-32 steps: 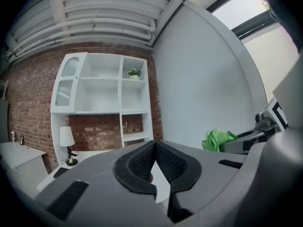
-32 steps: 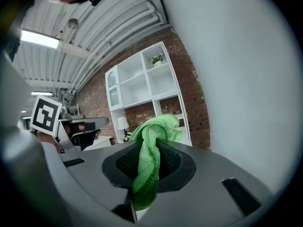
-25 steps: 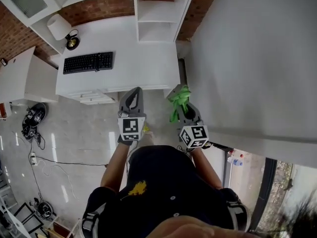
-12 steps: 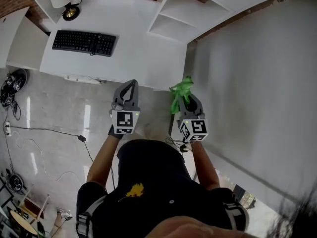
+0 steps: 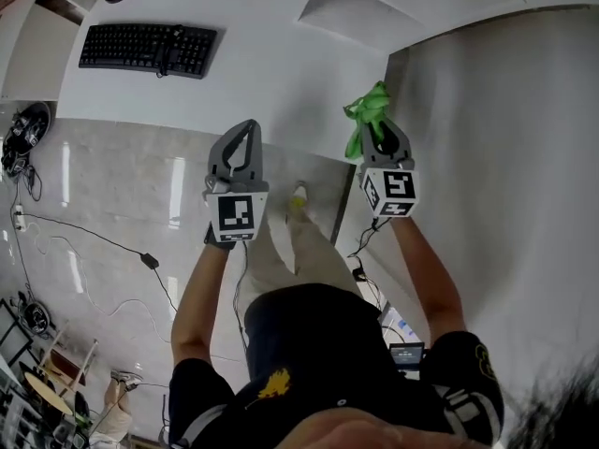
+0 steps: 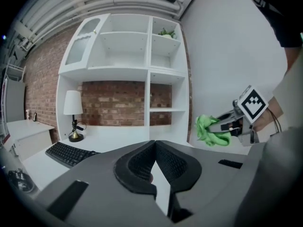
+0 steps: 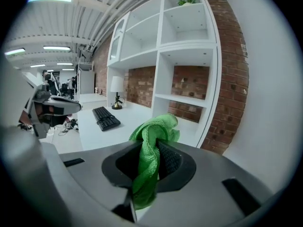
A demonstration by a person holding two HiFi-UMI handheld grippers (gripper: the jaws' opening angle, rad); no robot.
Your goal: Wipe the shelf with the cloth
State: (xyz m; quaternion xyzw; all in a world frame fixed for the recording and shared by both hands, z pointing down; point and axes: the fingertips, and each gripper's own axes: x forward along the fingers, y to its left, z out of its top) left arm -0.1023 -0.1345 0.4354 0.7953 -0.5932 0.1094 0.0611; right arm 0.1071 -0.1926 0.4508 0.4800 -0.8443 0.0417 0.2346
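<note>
Two grippers before us — the left gripper (image 5: 245, 129) closed on nothing, the right gripper (image 5: 379, 127) clamped on the green cloth (image 5: 367, 118), which we have carried nearer the white shelf (image 5: 402, 7) than a moment ago.

A white counter (image 5: 271, 73) carries a black keyboard (image 5: 148, 49) and a lamp (image 6: 73, 109) at its left end. The white shelf (image 6: 124, 72) stands on the counter's back edge, with a small green plant (image 6: 165, 32) in its top right compartment. Loose cables (image 5: 89, 241) trail over the glossy floor (image 5: 122, 185).
</note>
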